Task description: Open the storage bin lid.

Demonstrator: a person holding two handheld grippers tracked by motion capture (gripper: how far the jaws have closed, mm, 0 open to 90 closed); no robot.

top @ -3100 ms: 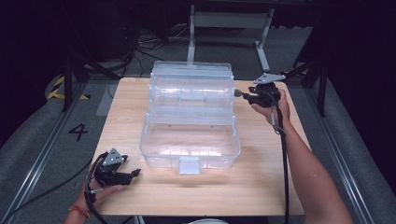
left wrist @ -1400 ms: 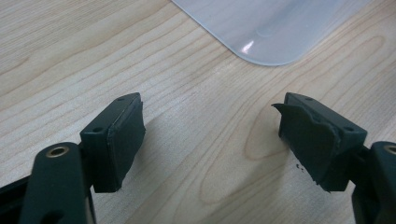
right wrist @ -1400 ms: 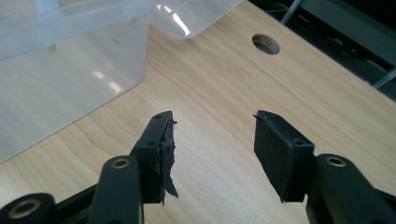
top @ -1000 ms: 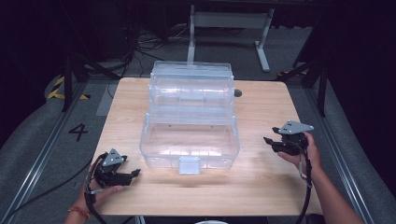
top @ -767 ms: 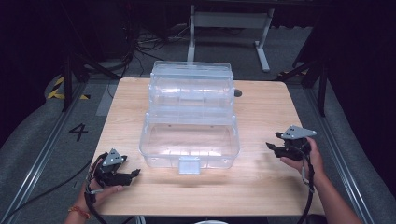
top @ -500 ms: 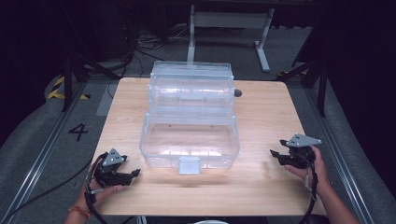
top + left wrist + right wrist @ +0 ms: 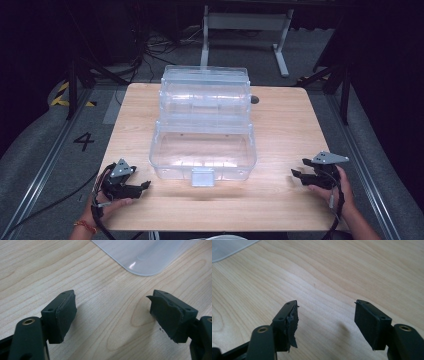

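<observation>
A clear plastic box [image 7: 204, 127] stands open in the middle of the wooden table [image 7: 285, 130], its lid raised at the back and a latch tab at its front. My left gripper [image 7: 145, 185] rests near the table's front left corner, open, with bare wood between its pads [image 7: 65, 312]. A rounded corner of the clear box [image 7: 145, 255] lies ahead of it. My right gripper [image 7: 295, 175] sits near the front right of the table, open and holding nothing, jaws pointing toward the box. A worn pad [image 7: 291, 322] shows on its left jaw.
A small dark round object [image 7: 255, 99] lies on the table just right of the box lid. Beyond the table stand a metal frame [image 7: 245, 22] and cables on the floor. A "4" marking [image 7: 84, 141] is on the floor at left.
My right gripper has moved from the back right, beside the box lid, down to the front right of the table. The left gripper has stayed put.
</observation>
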